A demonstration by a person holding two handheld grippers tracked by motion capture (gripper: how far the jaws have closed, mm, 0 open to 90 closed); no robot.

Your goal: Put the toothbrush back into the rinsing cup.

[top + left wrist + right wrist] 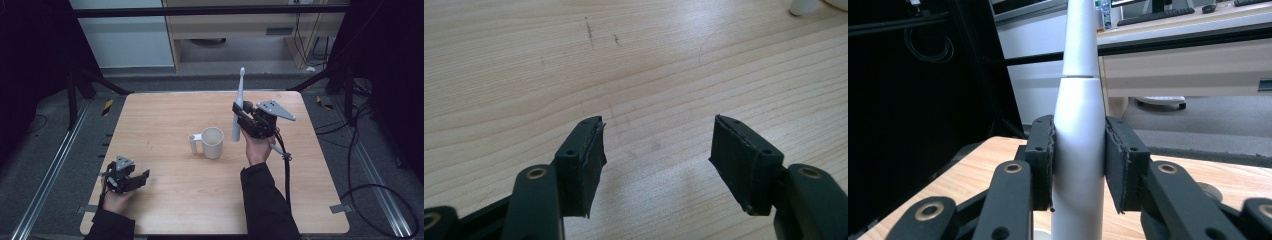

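Observation:
A white electric toothbrush [238, 106] stands upright above the table, held by my right gripper [243, 116], which is shut on its handle. In the right gripper view the white handle [1078, 145] is clamped between both black pads, its head running out of the top of the frame. A white mug [211, 142] with its handle to the left stands at the table's middle, just left of the toothbrush's lower end. My left gripper [142, 177] rests low near the front left corner, open, with bare wood between its fingers [584, 155].
The wooden table [165, 120] has dark floor and metal rails around it. A wooden cabinet [250, 30] and cables lie beyond the far edge. A bit of the mug's base [804, 6] shows at the top right of the left gripper view.

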